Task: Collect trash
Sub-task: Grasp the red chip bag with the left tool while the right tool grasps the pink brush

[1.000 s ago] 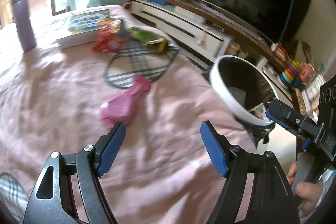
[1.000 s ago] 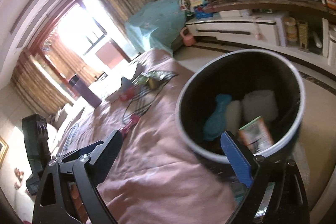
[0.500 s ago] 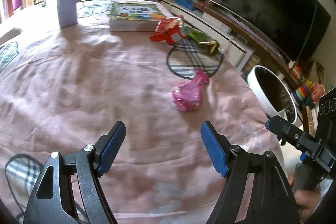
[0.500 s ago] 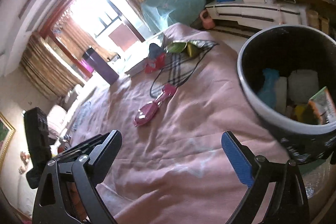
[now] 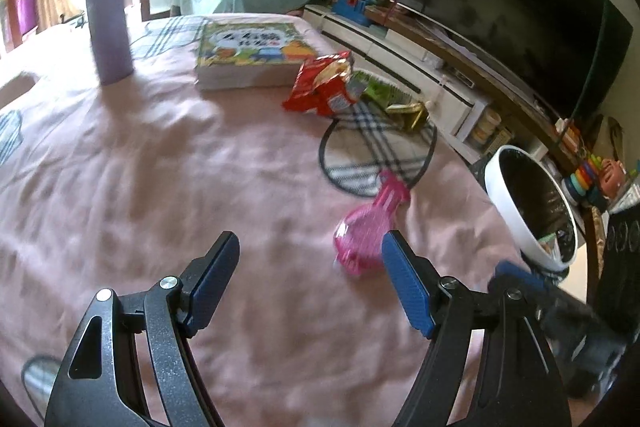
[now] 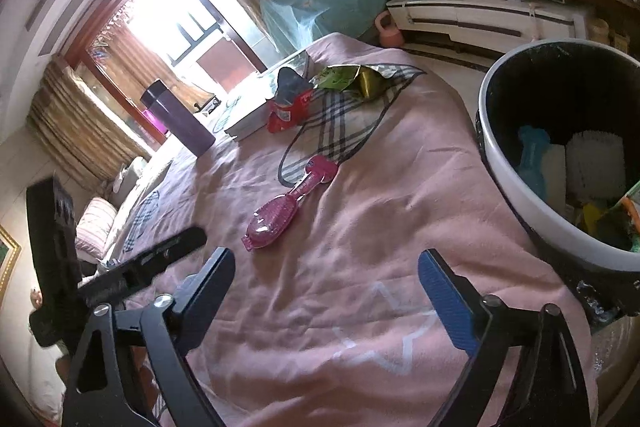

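A pink hairbrush (image 5: 366, 227) (image 6: 286, 205) lies on the pink bedspread (image 5: 160, 167) just ahead of my open, empty left gripper (image 5: 310, 281). Farther back lie a red snack bag (image 5: 322, 83) (image 6: 288, 107) and a green and gold wrapper (image 5: 394, 99) (image 6: 352, 79). A white trash bin (image 5: 532, 211) (image 6: 560, 155) with a black liner stands off the bed's right edge and holds several pieces of trash. My right gripper (image 6: 326, 293) is open and empty over the bedspread, left of the bin.
A purple tumbler (image 5: 108, 19) (image 6: 178, 117) and a children's book (image 5: 248, 53) stand at the back of the bed. A plaid patch (image 5: 376, 151) is on the cover. A TV (image 5: 500, 7) and low white cabinet (image 5: 400, 55) line the right wall.
Both grippers have swung away from the bin toward the bed. The left gripper has come closer to the pink hairbrush. The bin has shifted to the right edge of both views.
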`<state>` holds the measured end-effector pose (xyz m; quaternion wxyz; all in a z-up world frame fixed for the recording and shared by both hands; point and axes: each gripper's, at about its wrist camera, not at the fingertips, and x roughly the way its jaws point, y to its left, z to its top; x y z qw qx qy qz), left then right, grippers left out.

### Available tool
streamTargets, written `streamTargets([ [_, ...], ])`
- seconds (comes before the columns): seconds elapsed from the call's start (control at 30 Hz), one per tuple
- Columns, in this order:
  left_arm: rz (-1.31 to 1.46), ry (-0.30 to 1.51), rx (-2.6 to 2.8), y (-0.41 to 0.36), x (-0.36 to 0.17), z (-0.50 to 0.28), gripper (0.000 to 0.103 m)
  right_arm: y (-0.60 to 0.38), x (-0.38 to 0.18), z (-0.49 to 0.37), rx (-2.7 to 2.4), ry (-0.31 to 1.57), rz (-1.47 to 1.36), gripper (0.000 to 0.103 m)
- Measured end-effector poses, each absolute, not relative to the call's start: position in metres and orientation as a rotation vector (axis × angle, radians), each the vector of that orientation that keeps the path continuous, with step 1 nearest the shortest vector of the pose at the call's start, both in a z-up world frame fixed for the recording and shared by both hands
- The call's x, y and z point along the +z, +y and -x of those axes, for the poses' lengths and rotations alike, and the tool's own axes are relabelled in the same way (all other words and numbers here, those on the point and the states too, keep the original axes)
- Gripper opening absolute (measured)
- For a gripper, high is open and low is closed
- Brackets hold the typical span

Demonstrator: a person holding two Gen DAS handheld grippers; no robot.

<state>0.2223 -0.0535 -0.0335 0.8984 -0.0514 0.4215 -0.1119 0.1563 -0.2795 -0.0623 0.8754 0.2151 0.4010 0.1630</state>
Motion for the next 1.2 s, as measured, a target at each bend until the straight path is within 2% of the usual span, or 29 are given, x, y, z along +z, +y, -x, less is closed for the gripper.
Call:
streamTargets([
  [0.27,0.037,0.845,-0.219,-0.085,-0.025,-0.297,0.076,-0.288,-0.068,-0.160,0.339,0.842,-0.451,0.090],
  [0.53,0.050,0.849,-0.173,-0.085,-0.033,-0.362,0.075,-0.291,-0.072,-0.169,0.343,0.859,-0.461,0.090],
  [0.6,0.060,0.862,-0.191,-0.081,-0.040,-0.369,0.067,-0.287,-0.072,-0.174,0.343,0.868,-0.452,0.090],
  [0.67,0.067,0.880,-0.226,-0.079,-0.045,-0.372,0.035,-0.283,-0.072,-0.180,0.342,0.876,-0.447,0.090],
  [0.73,0.082,0.897,-0.273,-0.074,-0.049,-0.371,0.016,-0.278,-0.072,-0.184,0.345,0.882,-0.444,0.090],
  [0.93,0.098,0.889,-0.316,-0.041,-0.037,-0.336,0.010,-0.252,-0.071,-0.193,0.340,0.900,-0.402,0.088],
  [1.2,0.193,0.896,-0.314,0.021,-0.034,-0.245,0.010,-0.213,-0.071,-0.205,0.316,0.920,-0.340,0.087],
])
